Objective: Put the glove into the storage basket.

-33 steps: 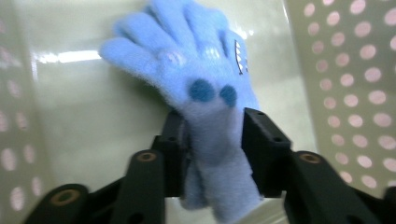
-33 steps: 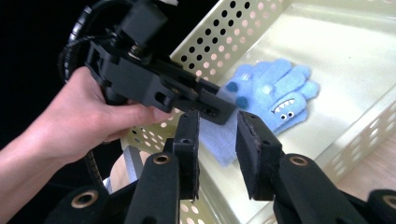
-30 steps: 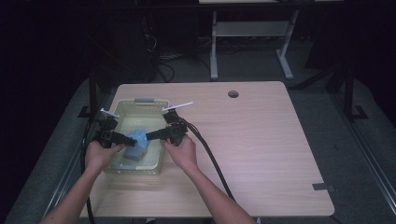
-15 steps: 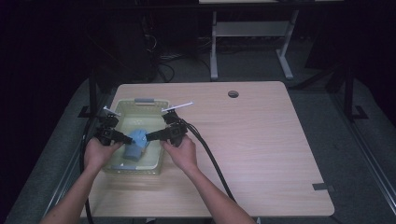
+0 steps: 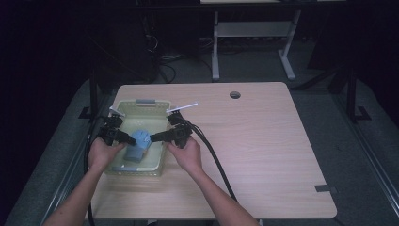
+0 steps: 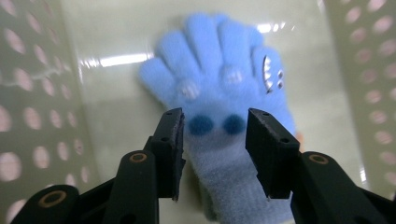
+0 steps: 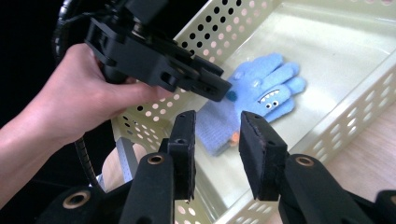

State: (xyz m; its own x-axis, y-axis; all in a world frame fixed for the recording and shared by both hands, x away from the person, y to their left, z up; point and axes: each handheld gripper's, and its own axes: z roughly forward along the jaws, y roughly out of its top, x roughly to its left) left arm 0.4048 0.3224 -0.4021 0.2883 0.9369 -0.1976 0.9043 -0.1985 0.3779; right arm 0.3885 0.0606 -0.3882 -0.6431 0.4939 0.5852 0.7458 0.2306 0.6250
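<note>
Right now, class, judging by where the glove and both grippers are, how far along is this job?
Early stage. Done: both grippers are over the basket. In hand: the left gripper is open, its jaws on either side of the blue glove, which lies flat on the basket floor; the right gripper is open, short of it. Left: probably closing on the glove and lifting it.

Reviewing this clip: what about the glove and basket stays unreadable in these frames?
- Blue glove: left gripper view, cuff end cut off at the bottom, behind the left gripper.
- Glove's printed face: high view, too small to read.
- Pale perforated basket: right gripper view, near corner hidden behind the right gripper.
</note>
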